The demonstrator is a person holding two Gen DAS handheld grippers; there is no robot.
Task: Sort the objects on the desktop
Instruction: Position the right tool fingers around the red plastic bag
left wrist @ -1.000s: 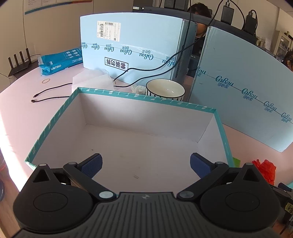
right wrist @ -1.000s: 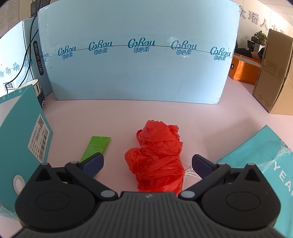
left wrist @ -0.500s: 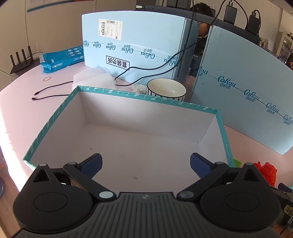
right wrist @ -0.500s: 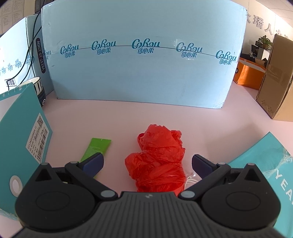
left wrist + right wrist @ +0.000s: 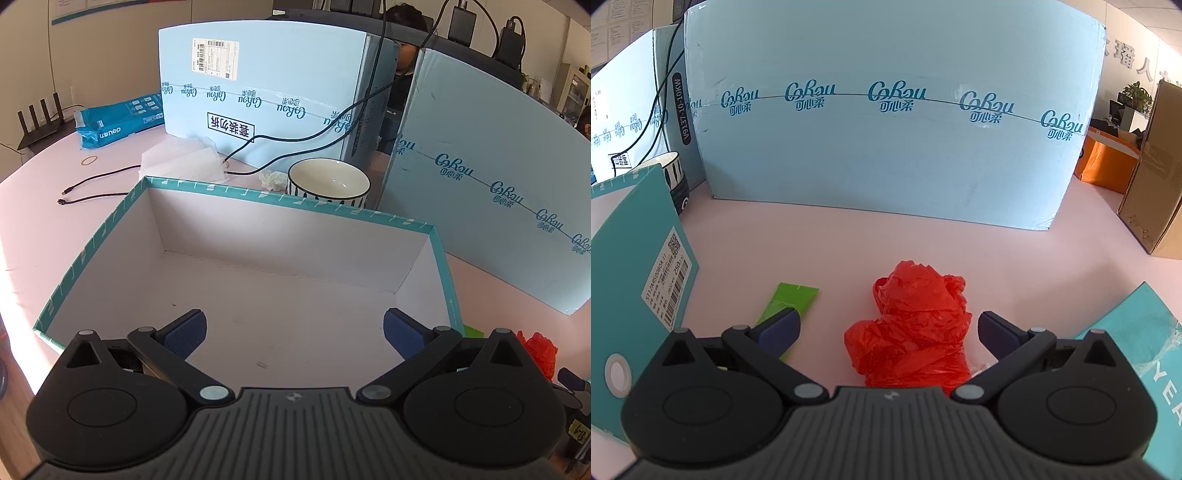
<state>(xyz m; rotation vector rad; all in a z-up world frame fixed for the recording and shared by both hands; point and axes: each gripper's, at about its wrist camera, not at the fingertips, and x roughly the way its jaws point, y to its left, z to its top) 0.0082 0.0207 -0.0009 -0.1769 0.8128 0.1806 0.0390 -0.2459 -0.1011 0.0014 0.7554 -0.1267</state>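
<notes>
Right gripper (image 5: 886,328) hangs spread wide over the pink desk, and the crumpled red plastic bag (image 5: 916,325) lies right between its fingers, touching neither as far as the view lets me judge. A green packet (image 5: 788,301) peeks out past the left fingertip. Over on the other side, the left gripper (image 5: 293,332) is released too, poised above the teal-rimmed box (image 5: 295,201), striped bowl (image 5: 328,181) beyond.

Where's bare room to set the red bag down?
Teal box floor is bare under the open left tongs. Pink tabletop is free between the red bag and blue carton. Crowded behind the box: bowl, cables, tissues.
</notes>
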